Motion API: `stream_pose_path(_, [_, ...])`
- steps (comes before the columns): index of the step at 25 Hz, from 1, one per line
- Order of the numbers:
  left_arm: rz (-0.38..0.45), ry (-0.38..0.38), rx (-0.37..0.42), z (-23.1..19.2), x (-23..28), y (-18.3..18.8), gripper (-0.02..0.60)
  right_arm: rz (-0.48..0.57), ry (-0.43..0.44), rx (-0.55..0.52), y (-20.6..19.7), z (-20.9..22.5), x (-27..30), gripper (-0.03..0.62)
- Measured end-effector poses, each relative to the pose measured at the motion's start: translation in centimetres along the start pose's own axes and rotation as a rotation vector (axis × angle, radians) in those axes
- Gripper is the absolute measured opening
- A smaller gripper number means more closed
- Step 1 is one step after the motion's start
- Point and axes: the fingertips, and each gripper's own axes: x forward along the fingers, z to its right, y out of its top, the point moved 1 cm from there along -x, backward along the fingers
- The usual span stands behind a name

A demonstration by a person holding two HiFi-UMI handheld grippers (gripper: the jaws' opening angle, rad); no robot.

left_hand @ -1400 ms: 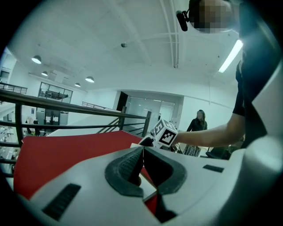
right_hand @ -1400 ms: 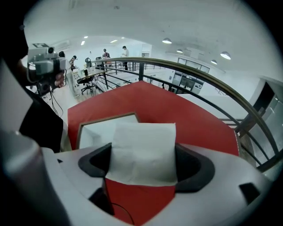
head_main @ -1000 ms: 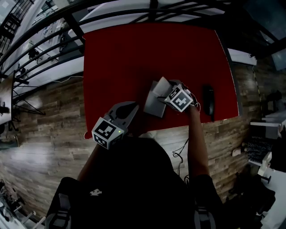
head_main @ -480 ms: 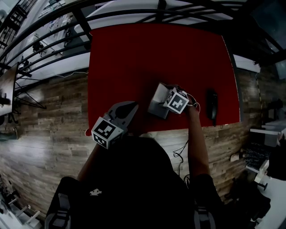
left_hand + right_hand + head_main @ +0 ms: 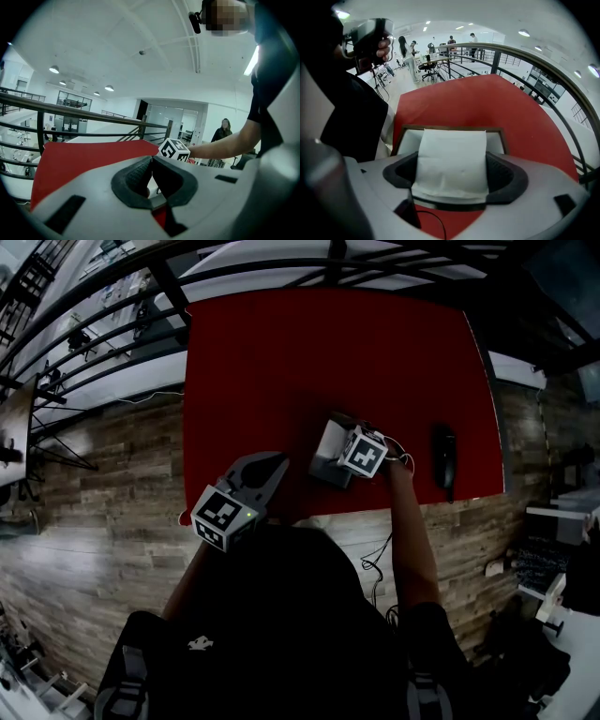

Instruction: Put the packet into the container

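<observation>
Table (image 5: 262,352): flat red top, matte, rectangular, with dark metal railing along its far side.

Container (image 5: 493,137): shallow rectangular tray with a thin dark brown rim and a pale inside; it sits on the red top near the front edge, right of centre.

Packet (image 5: 450,150): plain white, flat, rectangular and paper-like, with a soft crease near its lower end. It is held in the air, and its far end reaches over the container's opening.

Right gripper (image 5: 454,172): pale grey moulded shell with black ribbed pads. The jaws are set apart to the packet's width and press on its two side edges. Its cube (image 5: 364,451) carries square black-and-white markers.

Left gripper (image 5: 151,158): same grey shell and black ribbed pads. The jaws are pressed together at the tips with nothing between them. It hangs over the table's front edge, well apart from the container. Its cube (image 5: 223,515) also carries square markers.

Dark elongated object (image 5: 442,460): lies on the red top to the right of the container; too dim to identify.
</observation>
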Motion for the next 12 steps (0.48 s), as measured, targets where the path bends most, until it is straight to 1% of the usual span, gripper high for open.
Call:
stream_pose_path(5, [-0.002, 0.001, 0.002, 0.0, -0.1, 0.0, 0.011, -0.019, -0.006, 0.004, -0.9, -0.1, 1.1, 0.448])
stream_pose_path(7, [-0.004, 0.002, 0.001, 0.1, -0.1, -0.1, 0.011, -0.019, 0.005, 0.01, -0.8, -0.5, 1.3, 0.448])
stream_pose_path(12, [-0.003, 0.002, 0.002, 0.0, 0.1, 0.0, 0.011, 0.014, 0.016, 0.037, -0.5, -0.7, 2.1, 0.448])
